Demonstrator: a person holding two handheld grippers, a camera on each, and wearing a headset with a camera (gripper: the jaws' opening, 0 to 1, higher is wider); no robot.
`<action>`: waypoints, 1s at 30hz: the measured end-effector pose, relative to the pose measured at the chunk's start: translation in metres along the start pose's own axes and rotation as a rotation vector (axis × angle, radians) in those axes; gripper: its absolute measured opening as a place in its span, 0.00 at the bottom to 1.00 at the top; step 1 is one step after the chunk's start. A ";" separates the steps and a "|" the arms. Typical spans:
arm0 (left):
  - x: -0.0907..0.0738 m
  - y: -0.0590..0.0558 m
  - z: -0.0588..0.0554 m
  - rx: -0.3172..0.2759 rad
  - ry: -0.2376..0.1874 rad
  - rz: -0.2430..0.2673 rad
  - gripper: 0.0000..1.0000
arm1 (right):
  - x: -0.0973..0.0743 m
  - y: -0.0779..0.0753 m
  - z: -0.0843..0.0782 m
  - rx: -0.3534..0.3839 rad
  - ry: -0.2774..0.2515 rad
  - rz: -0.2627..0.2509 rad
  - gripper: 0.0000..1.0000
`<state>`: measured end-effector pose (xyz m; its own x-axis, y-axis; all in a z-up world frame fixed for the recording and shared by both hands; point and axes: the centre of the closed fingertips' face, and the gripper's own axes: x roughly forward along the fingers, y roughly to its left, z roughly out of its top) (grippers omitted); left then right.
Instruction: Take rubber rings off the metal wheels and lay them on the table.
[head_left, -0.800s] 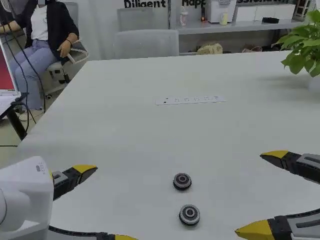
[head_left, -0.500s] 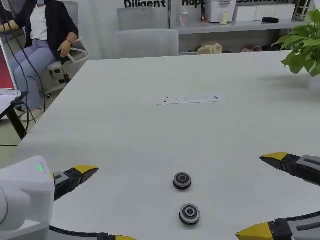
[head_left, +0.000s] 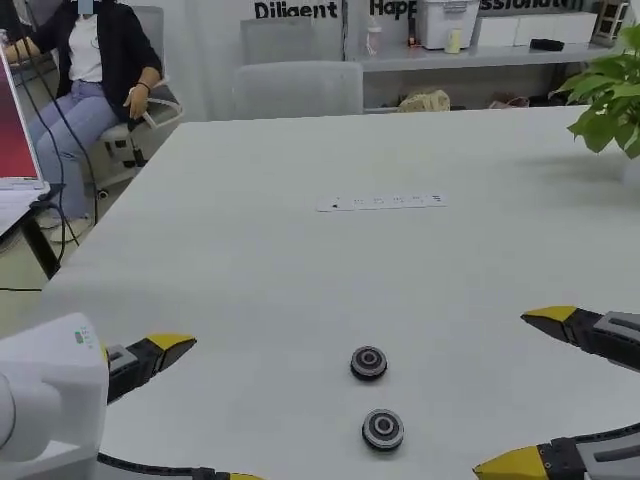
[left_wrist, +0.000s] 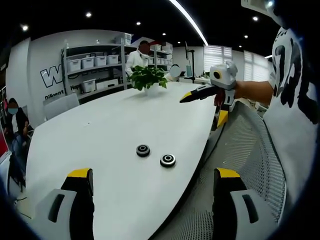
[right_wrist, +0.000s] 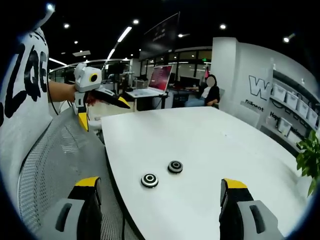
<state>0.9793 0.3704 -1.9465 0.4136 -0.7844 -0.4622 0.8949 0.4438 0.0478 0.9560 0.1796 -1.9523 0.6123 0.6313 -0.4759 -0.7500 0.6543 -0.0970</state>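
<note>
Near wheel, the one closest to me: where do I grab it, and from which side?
Probably across its outer black rim, coming down from above. The near wheel lies flat on the table with its hub facing up, so only the round edge offers opposing faces. The open right gripper sits beside it, apart.

R gripper (head_left: 502, 390) partly off rt edge; rings (head_left: 355, 364) on wheels (head_left: 383, 429) too small.

White table (head_left: 300, 270), grey chairs (head_left: 297, 88), shelving (head_left: 480, 55) behind, plant (head_left: 605, 95); ceiling downlights (right_wrist: 136, 21), perhaps windows (left_wrist: 215, 55).
</note>
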 end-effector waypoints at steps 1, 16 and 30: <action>0.000 0.000 -0.001 0.000 0.002 -0.001 0.99 | 0.000 0.000 0.000 0.000 0.001 0.000 0.99; 0.006 -0.003 -0.006 -0.004 0.018 -0.022 0.99 | -0.002 0.000 -0.009 0.019 0.002 -0.007 0.99; 0.009 -0.003 -0.005 0.012 0.015 -0.043 0.98 | 0.001 0.004 -0.013 0.021 0.008 -0.003 0.99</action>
<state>0.9799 0.3644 -1.9555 0.3727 -0.7958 -0.4772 0.9136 0.4049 0.0384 0.9500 0.1777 -1.9641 0.6125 0.6259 -0.4828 -0.7427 0.6647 -0.0806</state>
